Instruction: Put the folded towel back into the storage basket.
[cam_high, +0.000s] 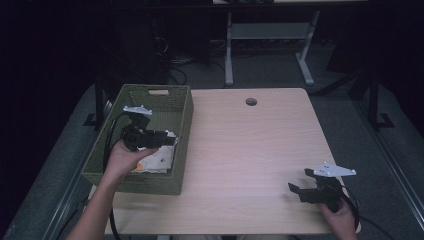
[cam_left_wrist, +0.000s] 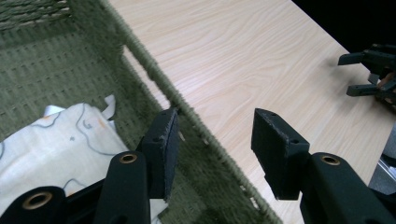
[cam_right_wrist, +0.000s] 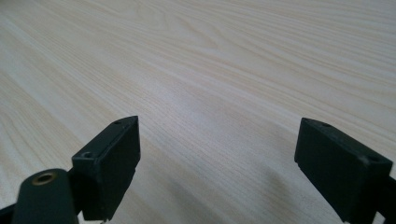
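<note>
Near the table's front edge, the right gripper (cam_high: 300, 186) hovers low over bare wood, jaws wide apart, empty. Farther off, the left gripper (cam_left_wrist: 215, 140) – jaws apart, gripping nothing – straddles the green woven basket's (cam_high: 186, 107) wall; a patterned cloth (cam_left_wrist: 60, 140) lies inside.

Dim room, grey floor (cam_high: 280, 75)

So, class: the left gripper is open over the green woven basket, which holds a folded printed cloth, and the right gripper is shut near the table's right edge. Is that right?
One detail is wrong: the right gripper is open, not shut. The right gripper view shows its jaws wide apart over bare table. The rest stands: the left gripper is open over the green woven basket, which holds the folded printed cloth.
</note>
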